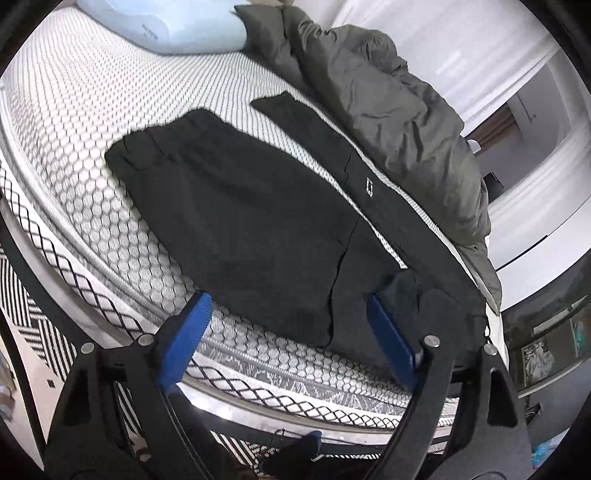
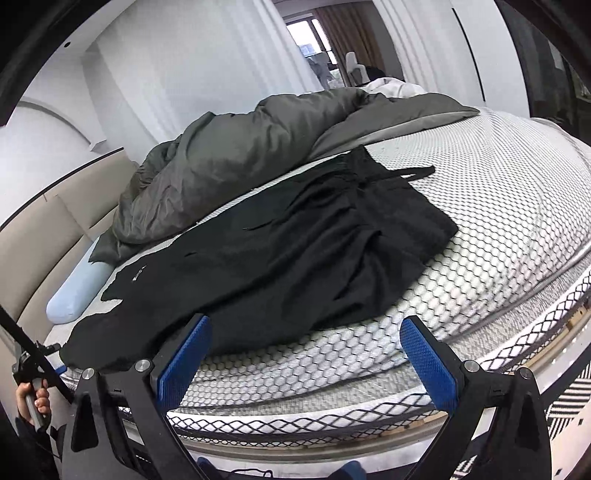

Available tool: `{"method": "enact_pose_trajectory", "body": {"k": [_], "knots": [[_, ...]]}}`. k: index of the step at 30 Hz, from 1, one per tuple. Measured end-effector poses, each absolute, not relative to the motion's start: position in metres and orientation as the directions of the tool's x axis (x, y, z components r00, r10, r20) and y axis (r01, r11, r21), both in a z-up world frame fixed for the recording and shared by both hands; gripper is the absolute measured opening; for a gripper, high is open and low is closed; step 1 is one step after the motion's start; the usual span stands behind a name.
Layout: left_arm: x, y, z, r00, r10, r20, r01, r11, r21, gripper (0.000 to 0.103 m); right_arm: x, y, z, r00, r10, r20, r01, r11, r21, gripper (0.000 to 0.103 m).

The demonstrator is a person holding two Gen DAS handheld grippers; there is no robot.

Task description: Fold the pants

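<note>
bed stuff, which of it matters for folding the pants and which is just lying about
For the job: black pants, left gripper, right gripper, mattress they lie on.
Just lying about: grey duvet, pale blue pillow.

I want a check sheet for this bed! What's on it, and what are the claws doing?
Surface: bare mattress with honeycomb pattern.
Job's things: black pants spread flat, not yet folded.
Clutter: grey duvet bunched beside the pants; pale blue pillow.
Claws: left claw open at the pants' near edge; right claw open over the mattress edge, empty.
Cables: nothing seen.
Surroundings: white walls, striped rug.
</note>
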State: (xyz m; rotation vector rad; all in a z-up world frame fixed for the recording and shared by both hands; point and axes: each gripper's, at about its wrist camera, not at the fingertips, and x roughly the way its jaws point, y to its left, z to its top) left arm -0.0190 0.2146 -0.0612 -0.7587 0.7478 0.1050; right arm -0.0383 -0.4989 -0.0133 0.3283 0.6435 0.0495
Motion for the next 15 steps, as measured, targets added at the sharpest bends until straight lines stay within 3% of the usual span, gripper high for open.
{"method": "enact_pose_trajectory", "body": {"k": [10, 15], "knots": [[-0.006, 0.210, -0.057, 0.756, -0.187, -0.627, -0.330, 0.719, -0.612, 0.084, -0.045, -0.507, -0.010, 0.810, 0.131, -0.571, 0.082, 0.940, 0.331, 0.103], [0.008, 0.214, -0.057, 0.731, -0.159, -0.663, -0.374, 0.720, -0.585, 0.084, -0.046, -0.506, -0.009, 0.810, 0.133, -0.571, 0.080, 0.940, 0.332, 0.103]]}}
